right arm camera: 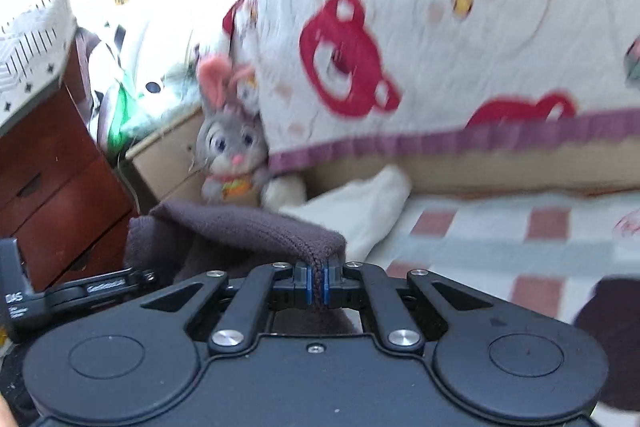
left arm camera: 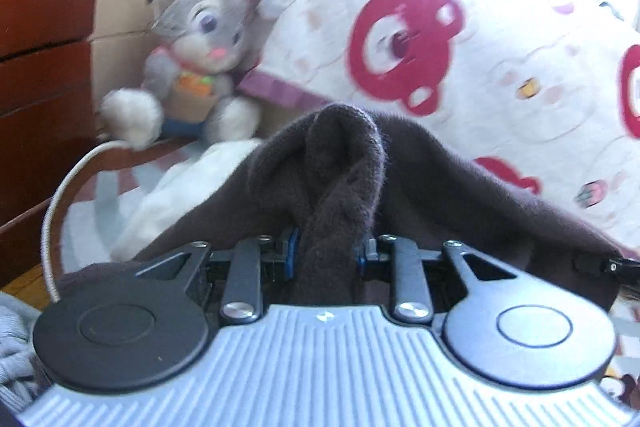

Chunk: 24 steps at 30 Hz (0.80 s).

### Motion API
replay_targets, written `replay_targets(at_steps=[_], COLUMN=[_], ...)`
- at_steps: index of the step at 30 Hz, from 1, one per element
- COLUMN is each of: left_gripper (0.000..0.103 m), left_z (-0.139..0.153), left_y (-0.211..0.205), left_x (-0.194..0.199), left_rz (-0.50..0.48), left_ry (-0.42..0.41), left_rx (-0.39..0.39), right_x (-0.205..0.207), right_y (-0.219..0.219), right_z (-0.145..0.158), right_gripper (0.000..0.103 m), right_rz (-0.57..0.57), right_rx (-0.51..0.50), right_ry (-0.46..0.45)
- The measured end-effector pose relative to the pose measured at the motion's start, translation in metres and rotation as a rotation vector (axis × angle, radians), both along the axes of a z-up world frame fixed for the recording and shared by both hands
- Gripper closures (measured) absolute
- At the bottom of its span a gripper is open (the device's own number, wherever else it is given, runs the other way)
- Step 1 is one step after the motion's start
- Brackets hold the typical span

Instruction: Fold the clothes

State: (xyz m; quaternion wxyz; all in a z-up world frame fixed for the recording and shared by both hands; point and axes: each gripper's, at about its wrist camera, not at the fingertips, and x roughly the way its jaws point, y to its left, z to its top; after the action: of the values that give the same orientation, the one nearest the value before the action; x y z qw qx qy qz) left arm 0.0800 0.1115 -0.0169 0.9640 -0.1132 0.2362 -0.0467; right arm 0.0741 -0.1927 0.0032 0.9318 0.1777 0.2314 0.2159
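A dark brown knitted garment (left arm camera: 460,187) is lifted off the bed between both grippers. In the left wrist view my left gripper (left arm camera: 328,251) is shut on a thick bunched fold of it, which bulges up ahead of the blue pads. In the right wrist view my right gripper (right arm camera: 317,285) is shut on a thin edge of the same dark brown garment (right arm camera: 248,227), and the cloth stretches off to the left toward the other gripper's black body (right arm camera: 60,295). A white garment (right arm camera: 368,211) lies on the bed behind.
A grey plush rabbit (left arm camera: 200,67) sits against a cardboard box (left arm camera: 128,7). A white quilt with red bear prints (right arm camera: 460,47) rises behind the checked bed sheet (right arm camera: 500,239). A red-brown wooden cabinet (right arm camera: 52,179) stands at the left, and a white cable (left arm camera: 56,211) curves near it.
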Motion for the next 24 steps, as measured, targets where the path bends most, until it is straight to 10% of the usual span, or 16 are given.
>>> replay_targets(at_steps=[4,12,15,19,24], left_gripper=[0.088,0.097,0.091,0.060,0.050], left_z=[0.029,0.071,0.042,-0.008,-0.032], left_y=[-0.044,-0.119,-0.159,-0.194,-0.170], left_x=[-0.023,-0.023,-0.004,0.014,-0.006], left_rz=[-0.082,-0.386,-0.517,-0.424,-0.303], left_ry=[-0.108,-0.155,-0.054,0.165,0.169], left_rx=[0.102,-0.080,-0.164,-0.145,0.046], right_x=[-0.044,-0.108,-0.098,-0.091,-0.109], right_y=[-0.028,-0.121,-0.165,-0.203,-0.210], right_z=[0.047,0.098,0.076,0.024,-0.008], right_gripper=[0.096,0.097,0.096,0.076,0.054], right_rz=[-0.065,-0.326,-0.489,-0.761,-0.505], right_rx=[-0.012,-0.183,-0.308,-0.574,-0.379], right_ry=[-0.101,-0.180,-0.007,0.308,0.408])
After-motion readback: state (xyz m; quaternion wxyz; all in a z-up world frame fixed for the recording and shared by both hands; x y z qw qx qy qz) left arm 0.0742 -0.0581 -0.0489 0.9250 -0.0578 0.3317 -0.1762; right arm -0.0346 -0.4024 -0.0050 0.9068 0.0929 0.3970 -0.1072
